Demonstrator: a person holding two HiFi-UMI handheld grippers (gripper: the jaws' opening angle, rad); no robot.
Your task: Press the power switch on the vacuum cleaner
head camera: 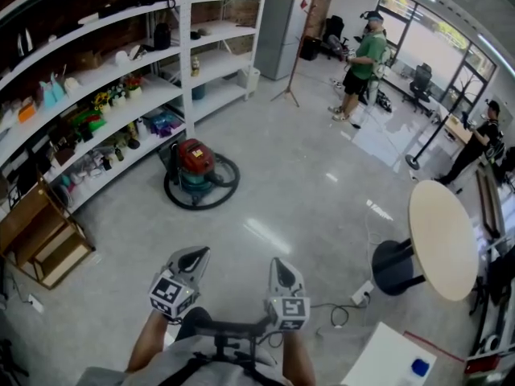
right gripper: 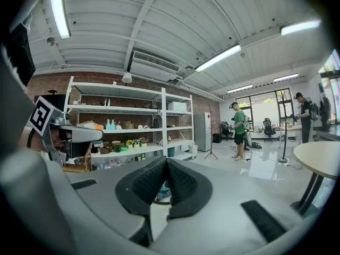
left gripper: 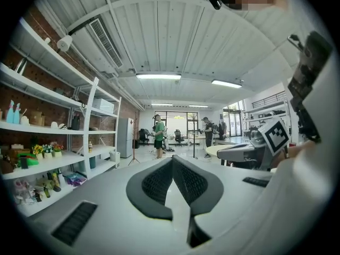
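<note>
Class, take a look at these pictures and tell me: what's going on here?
A person stands holding a gripper in each hand. The left gripper and right gripper are both shut and empty, held low in front. The vacuum sits on the floor by the shelves, some way ahead, hose looped around it. Neither gripper is near its switch.
</note>
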